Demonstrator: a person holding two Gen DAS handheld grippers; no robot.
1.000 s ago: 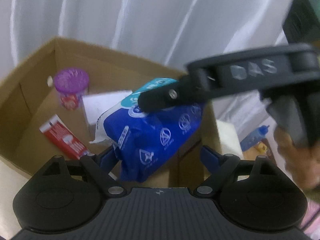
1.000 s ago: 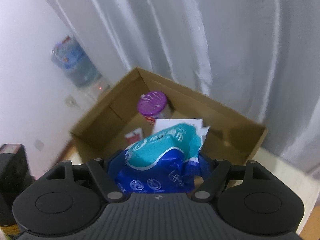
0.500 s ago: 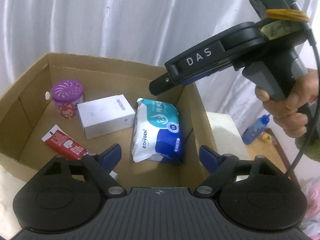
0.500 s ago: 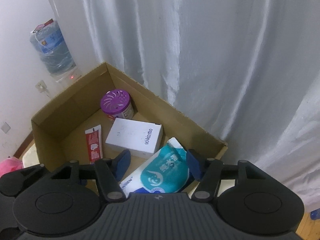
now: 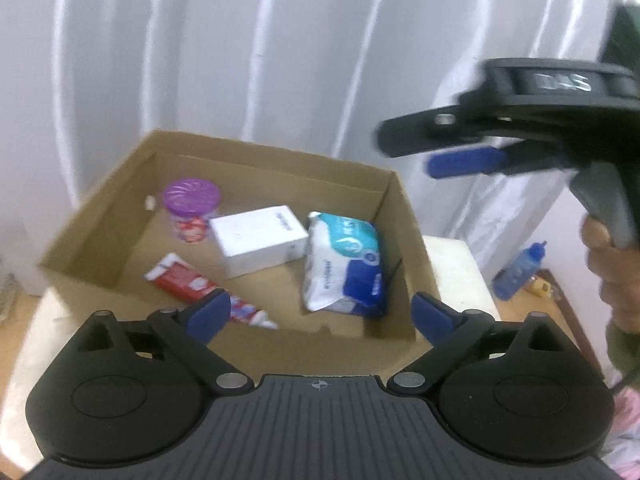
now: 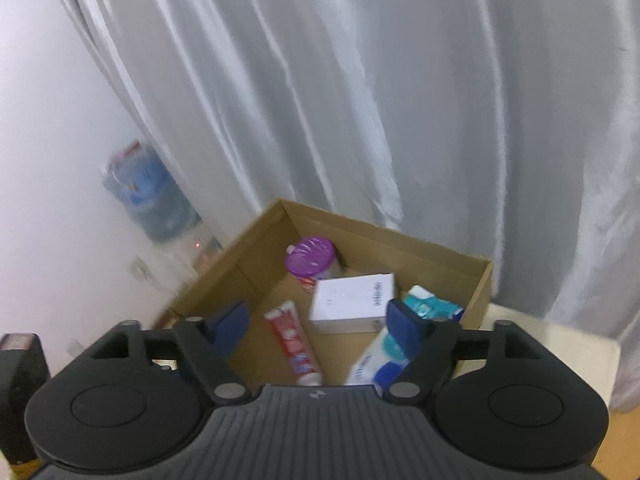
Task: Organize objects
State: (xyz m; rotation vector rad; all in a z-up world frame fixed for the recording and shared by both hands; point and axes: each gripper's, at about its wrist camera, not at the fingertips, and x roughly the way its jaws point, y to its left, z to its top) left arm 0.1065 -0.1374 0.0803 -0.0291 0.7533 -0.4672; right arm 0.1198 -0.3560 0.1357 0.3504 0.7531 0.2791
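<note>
An open cardboard box (image 5: 404, 216) (image 6: 482, 280) holds a purple-lidded jar (image 5: 191, 204) (image 6: 310, 258), a white carton (image 5: 259, 240) (image 6: 352, 302), a red toothpaste tube (image 5: 180, 282) (image 6: 290, 342) and a blue-and-white wipes pack (image 5: 344, 264) (image 6: 430, 308) lying at its right side. My left gripper (image 5: 318, 312) is open and empty, above the box's near wall. My right gripper (image 6: 320, 320) is open and empty, raised above the box; it also shows in the left wrist view (image 5: 432, 152) at the upper right.
White curtains (image 6: 360, 100) hang behind the box. The box stands on a pale tabletop (image 5: 452, 264). A blue bottle (image 5: 518, 272) stands low to the right. A large water jug (image 6: 148, 200) stands by the wall at left.
My right gripper let go of the wipes pack, which now lies in the box, and it has pulled up and back to the right. My left gripper has backed away a little.
</note>
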